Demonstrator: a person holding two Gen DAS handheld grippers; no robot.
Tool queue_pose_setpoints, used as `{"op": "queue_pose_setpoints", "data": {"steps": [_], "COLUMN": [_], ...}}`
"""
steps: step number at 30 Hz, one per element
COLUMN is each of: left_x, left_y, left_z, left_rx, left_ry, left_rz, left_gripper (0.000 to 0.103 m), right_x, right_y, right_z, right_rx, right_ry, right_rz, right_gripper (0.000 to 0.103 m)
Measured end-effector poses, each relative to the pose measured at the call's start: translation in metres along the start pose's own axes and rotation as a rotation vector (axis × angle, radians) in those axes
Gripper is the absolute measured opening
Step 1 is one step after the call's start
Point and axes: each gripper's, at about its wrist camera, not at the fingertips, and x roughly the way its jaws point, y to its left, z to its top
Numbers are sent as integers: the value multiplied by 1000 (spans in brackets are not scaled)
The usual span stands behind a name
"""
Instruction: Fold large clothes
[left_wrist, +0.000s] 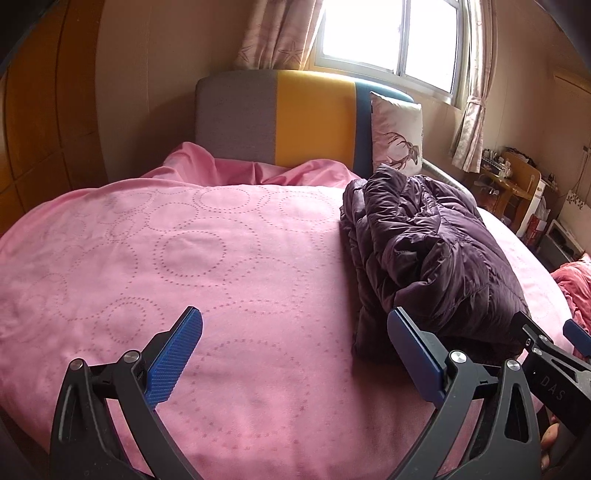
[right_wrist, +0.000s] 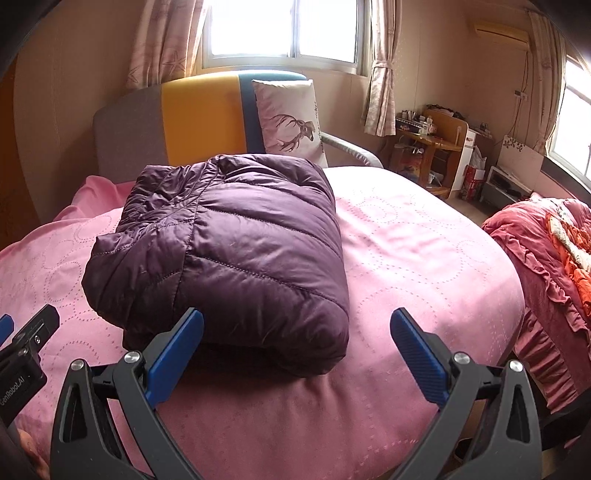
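jacket (right_wrist: 229, 236): seen folded into a puffy bundle on the pink bed (right_wrist: 406, 236), near the pillow (right_wrist: 291, 118) | left gripper (left_wrist: 295, 350): fingers spread wide, nothing held, jacket just beside it | right gripper (right_wrist: 297, 350): fingers wide, nothing gripped; left pad (right_wrist: 177, 350) possibly brushing the jacket's near edge

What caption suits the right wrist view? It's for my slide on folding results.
Folded purple puffer jacket lying on the pink bedspread, the open right gripper empty just in front of it.
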Motion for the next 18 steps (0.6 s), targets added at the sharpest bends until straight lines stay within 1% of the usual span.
{"op": "queue_pose_setpoints", "data": {"steps": [3,7,12,18], "left_x": [-2,-8,-12,-10], "left_y": [3,6,4,3], "left_z": [0,0,-1,-2], "left_rx": [-15,-38,-18,-19], "left_ry": [1,-26,-44,-25], "left_rz": [8,19,40,42], "left_gripper": [99,99,99,99], "right_x": [-3,-5,-6,-8], "right_y": [3,8,7,11], "right_z": [-3,-7,-5,-6], "right_rx": [-5,-18,-7,-9], "right_ry": [1,3,-5,-11], "right_rz": [1,2,2,6], "right_gripper": [101,101,101,101]}}
